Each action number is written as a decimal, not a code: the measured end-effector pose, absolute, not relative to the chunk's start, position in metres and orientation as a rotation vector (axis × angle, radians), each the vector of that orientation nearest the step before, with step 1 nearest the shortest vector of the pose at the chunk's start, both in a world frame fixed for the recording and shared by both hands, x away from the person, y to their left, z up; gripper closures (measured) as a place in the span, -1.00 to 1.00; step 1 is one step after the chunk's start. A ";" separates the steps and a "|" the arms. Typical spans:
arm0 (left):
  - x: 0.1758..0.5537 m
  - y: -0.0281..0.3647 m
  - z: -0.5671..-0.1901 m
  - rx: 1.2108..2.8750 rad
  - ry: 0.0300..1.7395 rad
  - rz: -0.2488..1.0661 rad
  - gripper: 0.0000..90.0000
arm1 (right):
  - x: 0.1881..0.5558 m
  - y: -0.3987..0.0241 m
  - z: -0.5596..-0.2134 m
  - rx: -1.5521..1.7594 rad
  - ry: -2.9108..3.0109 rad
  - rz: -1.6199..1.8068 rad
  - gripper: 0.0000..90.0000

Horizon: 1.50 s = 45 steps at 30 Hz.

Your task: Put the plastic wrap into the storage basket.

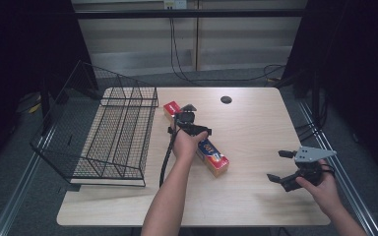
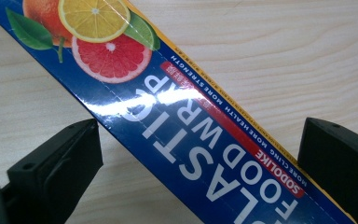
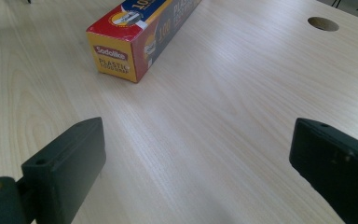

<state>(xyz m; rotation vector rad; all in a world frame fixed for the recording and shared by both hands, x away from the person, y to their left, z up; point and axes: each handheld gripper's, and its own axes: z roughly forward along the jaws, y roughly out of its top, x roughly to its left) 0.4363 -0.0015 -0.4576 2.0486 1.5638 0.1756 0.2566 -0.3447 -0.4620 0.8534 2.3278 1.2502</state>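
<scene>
The black wire basket [image 1: 113, 132] holds nothing. The long blue plastic wrap box [image 1: 204, 147] lies on the pale wood surface [image 1: 256, 128] between the left hand-held gripper's [image 1: 186, 116] spread jaws. The right hand-held gripper [image 1: 281, 166] is spread too.

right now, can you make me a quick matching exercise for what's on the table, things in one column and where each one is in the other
Things:
1. plastic food wrap box
2. wire rack
3. left tongs
4. right tongs

Places or states:
a. open and apart from everything, near the table's right edge
b. lying flat and slantwise mid-table
c. open, over the box with one jaw on each side
d. on the table's left side, partly overhanging its edge

Pairs: 1-b, 2-d, 3-c, 4-a
</scene>
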 end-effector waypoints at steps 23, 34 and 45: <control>0.439 -0.001 -0.462 2.005 1.658 0.086 -0.89 | 0.255 -0.348 -0.460 0.868 2.311 1.269 -0.93; 0.437 0.008 -0.451 2.064 1.718 -0.010 -0.57 | 0.254 -0.348 -0.459 0.866 2.304 1.268 -0.93; 0.445 0.013 -0.454 2.076 1.738 0.028 -0.54 | 0.255 -0.348 -0.459 0.863 2.306 1.277 -0.93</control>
